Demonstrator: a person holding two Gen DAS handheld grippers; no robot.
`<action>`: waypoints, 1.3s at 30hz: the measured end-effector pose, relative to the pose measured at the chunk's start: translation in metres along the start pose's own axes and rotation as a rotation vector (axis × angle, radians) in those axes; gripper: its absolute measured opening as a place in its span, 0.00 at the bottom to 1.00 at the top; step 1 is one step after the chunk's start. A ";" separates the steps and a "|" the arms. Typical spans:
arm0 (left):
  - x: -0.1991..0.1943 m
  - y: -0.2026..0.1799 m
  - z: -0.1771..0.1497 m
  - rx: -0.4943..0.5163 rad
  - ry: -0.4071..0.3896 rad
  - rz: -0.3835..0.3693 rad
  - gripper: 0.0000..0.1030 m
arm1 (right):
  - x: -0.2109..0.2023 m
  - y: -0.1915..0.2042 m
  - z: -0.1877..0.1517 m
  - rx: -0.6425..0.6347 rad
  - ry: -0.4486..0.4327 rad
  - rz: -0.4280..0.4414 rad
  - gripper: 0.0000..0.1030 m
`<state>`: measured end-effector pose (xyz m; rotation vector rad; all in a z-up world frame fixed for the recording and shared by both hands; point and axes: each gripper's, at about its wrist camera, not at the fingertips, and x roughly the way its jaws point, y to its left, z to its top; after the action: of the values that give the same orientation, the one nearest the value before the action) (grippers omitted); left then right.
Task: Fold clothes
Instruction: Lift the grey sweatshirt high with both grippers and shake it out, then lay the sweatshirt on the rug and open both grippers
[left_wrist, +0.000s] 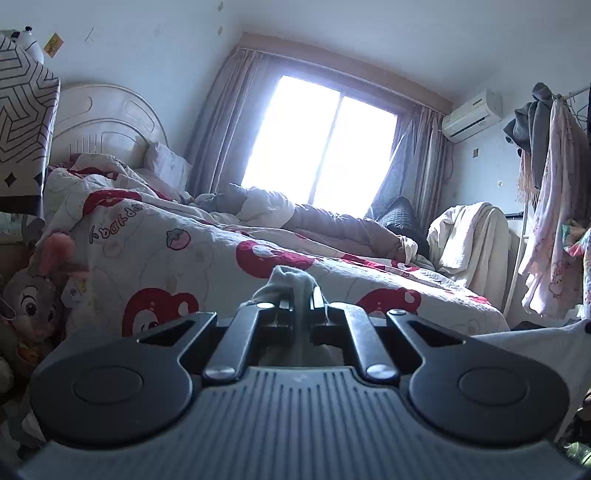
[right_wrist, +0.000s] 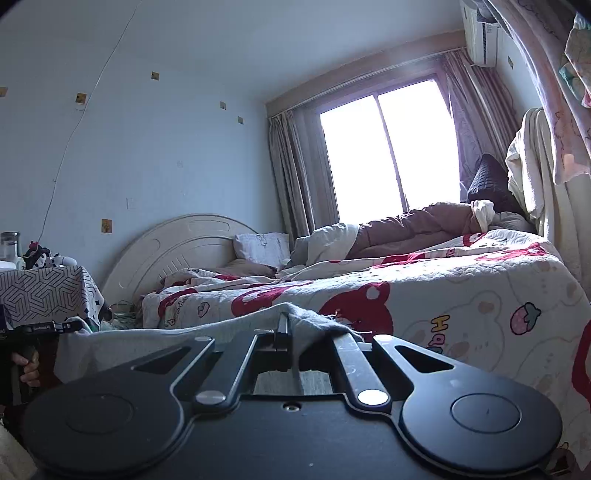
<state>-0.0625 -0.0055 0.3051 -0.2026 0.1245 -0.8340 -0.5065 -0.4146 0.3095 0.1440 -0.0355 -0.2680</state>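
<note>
Two curtains (right_wrist: 291, 173) flank the window (right_wrist: 388, 151) behind the quilted bed (right_wrist: 461, 288).

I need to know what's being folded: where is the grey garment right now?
The grey garment hangs in the air in front of the bed, stretched between the left hand-held gripper and right hand-held gripper, each pinching an edge.

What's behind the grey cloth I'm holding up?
Behind the grey cloth in the right gripper lies the bear-print quilt on the bed. The cloth hides the quilt's lower edge.
</note>
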 end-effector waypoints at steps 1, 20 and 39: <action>0.006 0.000 -0.003 0.011 0.014 0.008 0.06 | 0.002 -0.003 -0.003 0.000 0.010 0.007 0.03; 0.262 0.043 -0.165 0.086 0.353 0.119 0.06 | 0.263 -0.177 -0.165 0.195 0.409 -0.272 0.03; 0.147 0.094 -0.335 -0.124 0.638 0.270 0.39 | 0.208 -0.065 -0.427 0.508 0.689 -0.332 0.41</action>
<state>0.0402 -0.0968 -0.0468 -0.0273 0.7873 -0.5962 -0.2997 -0.4733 -0.1188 0.7440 0.6135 -0.5261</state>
